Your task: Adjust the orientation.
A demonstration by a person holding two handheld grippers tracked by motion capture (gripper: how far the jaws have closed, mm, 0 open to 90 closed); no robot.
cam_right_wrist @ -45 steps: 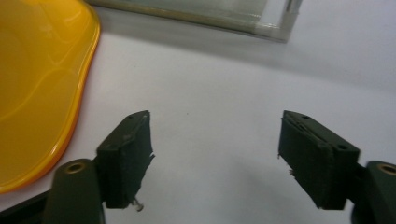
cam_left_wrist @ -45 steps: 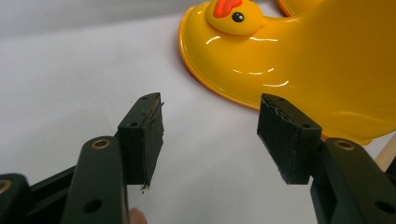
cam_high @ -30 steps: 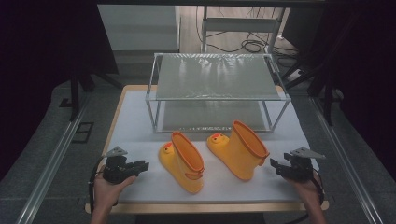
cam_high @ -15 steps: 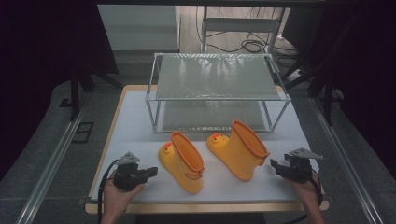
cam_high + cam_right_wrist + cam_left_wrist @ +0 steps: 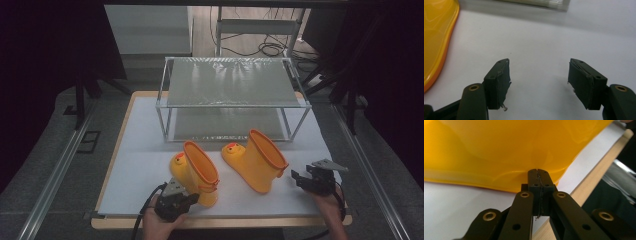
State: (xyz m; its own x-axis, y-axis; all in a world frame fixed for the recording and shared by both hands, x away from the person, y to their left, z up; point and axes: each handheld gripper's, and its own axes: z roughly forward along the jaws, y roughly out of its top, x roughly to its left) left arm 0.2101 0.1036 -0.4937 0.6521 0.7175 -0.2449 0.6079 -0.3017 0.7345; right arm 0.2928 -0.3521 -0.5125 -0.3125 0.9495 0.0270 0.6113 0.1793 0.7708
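Your left tool (image 5: 186,199) sits at the heel of the near yellow boot (image 5: 196,172), jaws pressed together with nothing between them, tips touching the glossy wall just above the sole, probably to nudge or steady it rather than grip. Your right tool (image 5: 296,179) rests on the worktop (image 5: 140,165) with jaws spread wide, just beside the second boot (image 5: 260,160), seemingly ready to close on it. Both boots stand upright in front of the wire shelf rack (image 5: 232,97), bright yellow rubber with orange rims and small duck faces on the toes.
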